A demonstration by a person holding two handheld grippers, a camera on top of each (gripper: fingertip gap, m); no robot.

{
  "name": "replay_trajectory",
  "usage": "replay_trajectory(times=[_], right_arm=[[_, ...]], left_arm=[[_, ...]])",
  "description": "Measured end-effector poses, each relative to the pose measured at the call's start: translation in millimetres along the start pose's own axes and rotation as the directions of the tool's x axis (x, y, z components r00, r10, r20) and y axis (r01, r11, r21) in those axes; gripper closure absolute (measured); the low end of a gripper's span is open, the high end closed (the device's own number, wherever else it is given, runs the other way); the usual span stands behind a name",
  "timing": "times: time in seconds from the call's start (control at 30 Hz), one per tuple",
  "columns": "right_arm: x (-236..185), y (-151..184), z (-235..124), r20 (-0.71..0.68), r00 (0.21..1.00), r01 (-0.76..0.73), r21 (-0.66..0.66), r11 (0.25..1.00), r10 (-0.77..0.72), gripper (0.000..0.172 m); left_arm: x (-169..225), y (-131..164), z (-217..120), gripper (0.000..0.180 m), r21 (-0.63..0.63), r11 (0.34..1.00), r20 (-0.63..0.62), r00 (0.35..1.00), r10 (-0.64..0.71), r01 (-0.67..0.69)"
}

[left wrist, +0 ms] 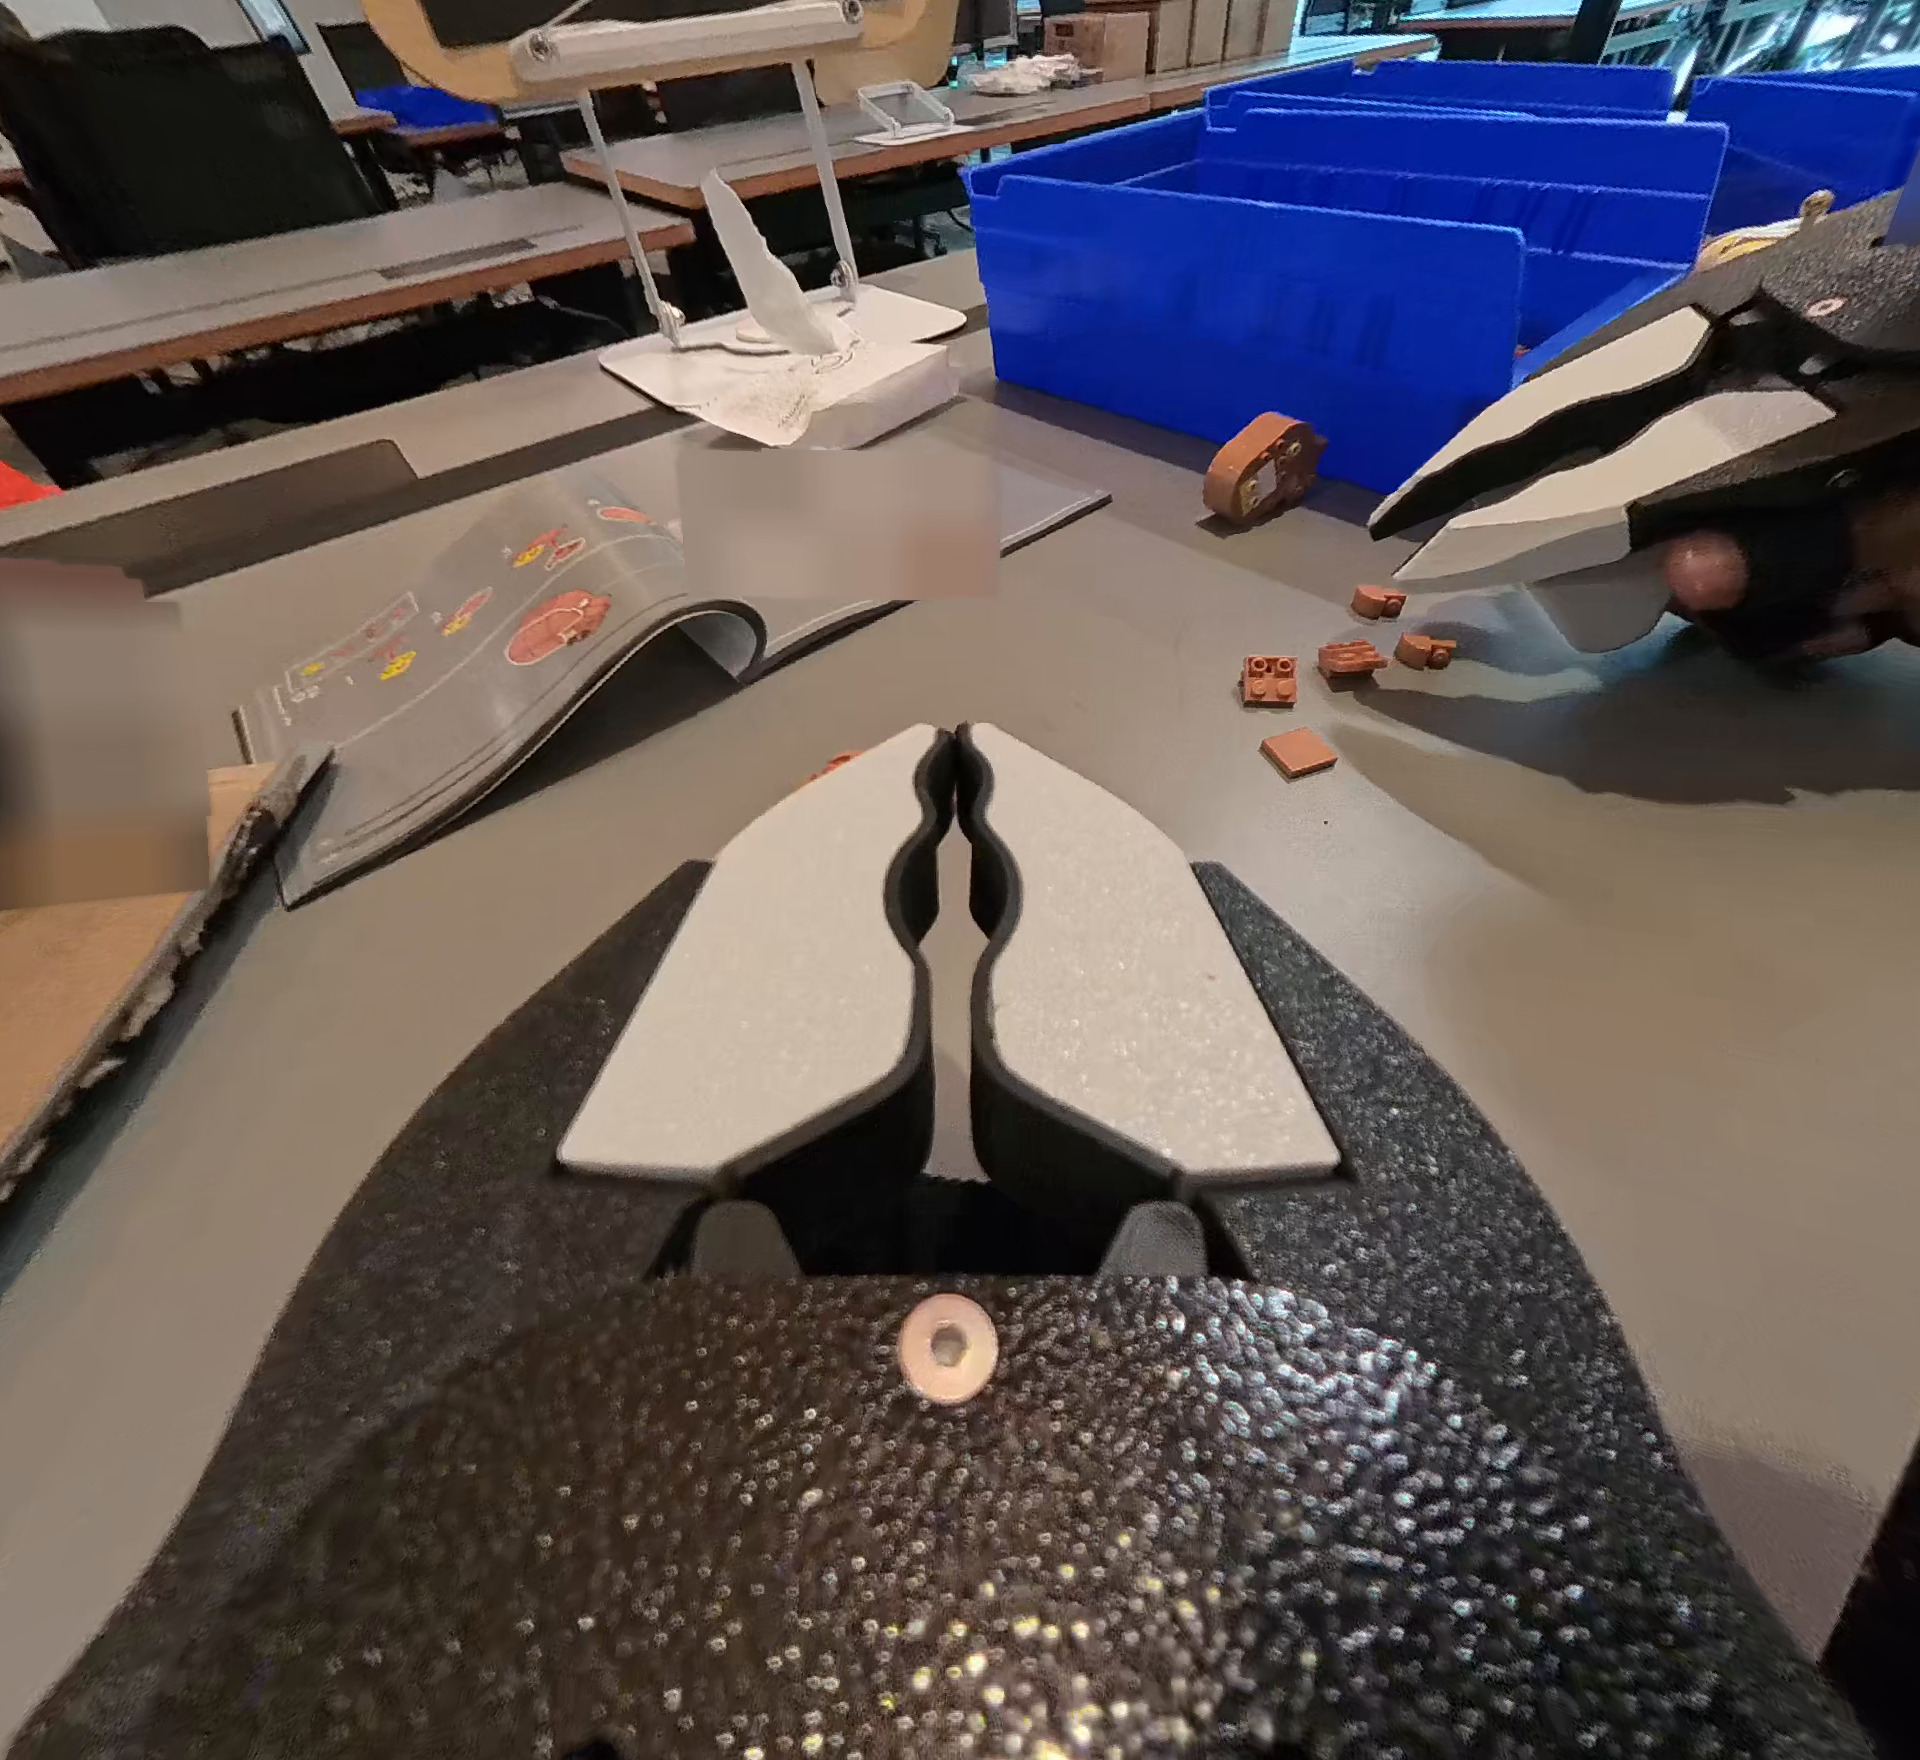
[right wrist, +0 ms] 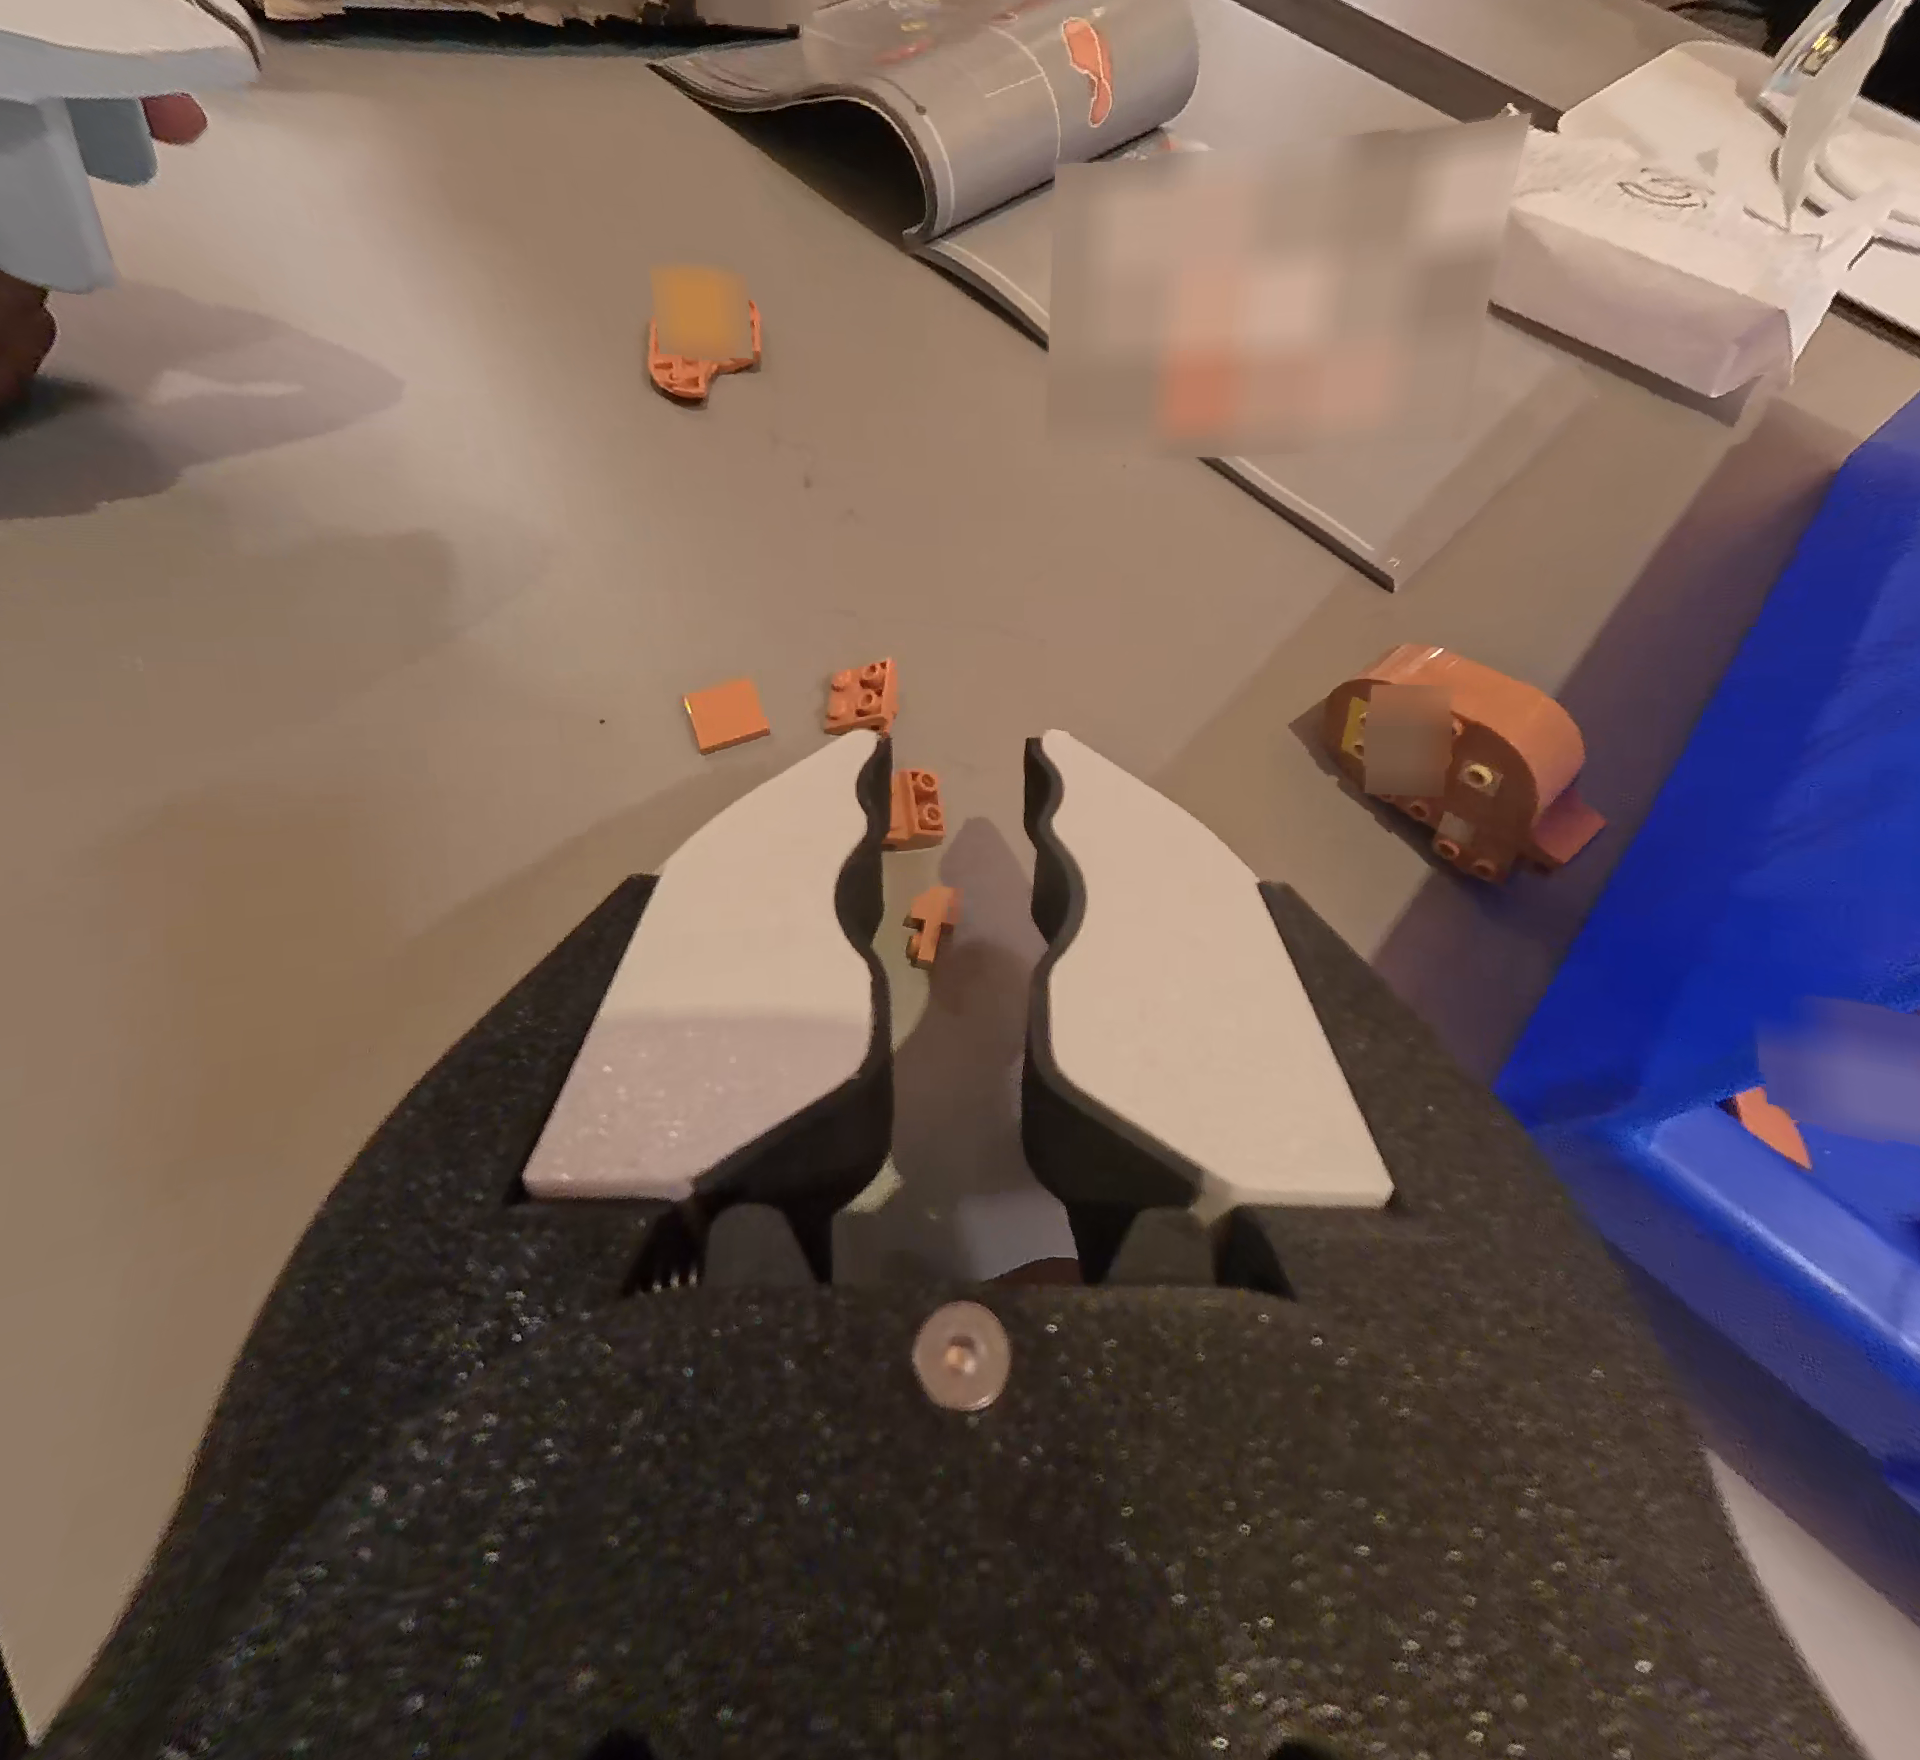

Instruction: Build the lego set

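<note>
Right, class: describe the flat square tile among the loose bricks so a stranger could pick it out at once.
Find the blue bin on the grey table, then the cluster of small orange-brown bricks beside the open right gripper. The flat square tile lies leftmost; alone among them, its top is smooth, without studs.

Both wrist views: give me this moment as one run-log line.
left claw: shut, empty | right claw: open, over small orange plastic bricks on grey table | blue plastic bin at right

Left tongs [left wrist: 956,731] closed and bare, right tongs [right wrist: 956,749] parted, low.
</note>
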State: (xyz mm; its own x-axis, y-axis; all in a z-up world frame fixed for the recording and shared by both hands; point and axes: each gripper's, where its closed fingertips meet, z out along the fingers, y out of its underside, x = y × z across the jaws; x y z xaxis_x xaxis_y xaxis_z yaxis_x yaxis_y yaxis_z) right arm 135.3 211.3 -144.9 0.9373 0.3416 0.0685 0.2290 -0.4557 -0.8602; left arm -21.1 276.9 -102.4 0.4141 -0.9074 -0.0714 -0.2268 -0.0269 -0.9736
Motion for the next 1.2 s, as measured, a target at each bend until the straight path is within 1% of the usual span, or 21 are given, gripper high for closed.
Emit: replay_trajectory(times=[0.1,0.2,0.27,0.37,0.5,0.63,0.83,0.9,1.2], right_arm=[[-0.9,1.2,1.1,-0.015,1.000,0.026,-0.011,1.000,-0.026,0.148],[-0.4,2.5,2.3,-0.036,0.998,0.047,-0.024,0.999,-0.048,0.148],[-0.7,2.3,0.9,-0.031,0.998,0.046,-0.018,0.999,-0.047,0.148],[-3.0,7.4,-3.7,-0.002,1.000,0.028,-0.038,0.999,-0.028,0.148],[-9.9,15.0,-5.8,0.024,0.999,0.037,-0.088,0.995,-0.035,0.147],[-13.8,22.8,1.4,0.023,0.996,0.093,-0.157,0.983,-0.090,0.147],[-13.4,27.0,15.3,0.037,0.992,0.122,-0.231,0.965,-0.117,0.147],[-14.1,25.5,18.9,0.049,0.991,0.132,-0.238,0.962,-0.124,0.156],[-8.2,19.9,29.8,0.063,0.971,0.237,-0.272,0.933,-0.229,0.156]], left_arm=[[0.9,-2.7,-2.4,0.180,0.022,0.999,0.026,0.999,0.036,-0.037],[2.2,-2.3,-1.9,0.180,0.017,0.998,0.037,0.997,0.060,-0.061],[2.5,-2.5,-2.0,0.180,0.018,0.998,0.038,0.997,0.066,-0.067],[4.1,-8.4,-7.0,0.180,0.063,0.994,0.056,0.995,0.088,-0.092],[17.7,-3.9,-1.5,0.180,0.019,0.999,-0.014,0.999,0.050,-0.049],[23.5,-1.4,2.1,0.180,-0.004,0.996,-0.014,0.996,0.088,-0.088],[24.4,1.8,4.7,0.180,-0.031,0.996,-0.029,0.996,0.080,-0.081],[24.0,2.7,6.3,0.180,-0.039,0.997,-0.038,0.997,0.067,-0.069],[25.9,3.6,22.4,0.180,-0.065,0.994,-0.070,0.994,0.078,-0.083]])
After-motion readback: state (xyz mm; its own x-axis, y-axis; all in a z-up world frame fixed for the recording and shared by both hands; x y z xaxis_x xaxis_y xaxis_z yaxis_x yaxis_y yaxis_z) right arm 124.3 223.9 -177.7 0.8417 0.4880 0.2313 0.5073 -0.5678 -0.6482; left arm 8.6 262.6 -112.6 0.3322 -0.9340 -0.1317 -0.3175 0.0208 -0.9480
